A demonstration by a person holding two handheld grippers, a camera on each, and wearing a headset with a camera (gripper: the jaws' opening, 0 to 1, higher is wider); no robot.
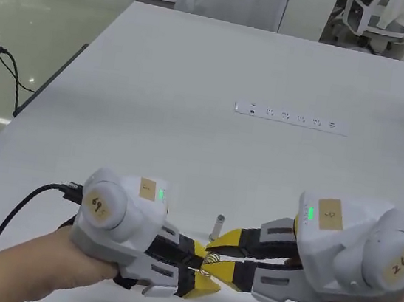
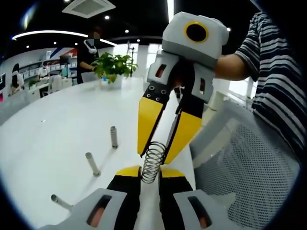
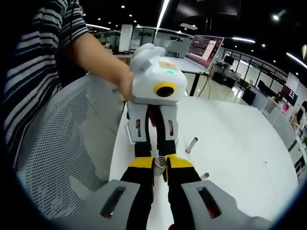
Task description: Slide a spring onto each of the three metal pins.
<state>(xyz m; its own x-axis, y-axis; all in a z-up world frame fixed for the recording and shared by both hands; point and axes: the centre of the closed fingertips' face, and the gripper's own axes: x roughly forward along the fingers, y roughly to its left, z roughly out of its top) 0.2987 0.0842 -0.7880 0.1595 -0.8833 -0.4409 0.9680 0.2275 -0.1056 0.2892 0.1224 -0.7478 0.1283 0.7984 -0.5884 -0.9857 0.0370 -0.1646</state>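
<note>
Done: none; pins (image 2: 114,136) bare.
Grip: left hand-held gripper (image 2: 149,172), right hand-held gripper (image 3: 160,164) both seem clamped on spring (image 2: 154,155).
To do: all three.

Bare tabletop (image 1: 196,83) ahead up to a distant power strip (image 1: 290,117); three pins (image 2: 92,164) standing close beside the left gripper (image 2: 149,173)
</note>
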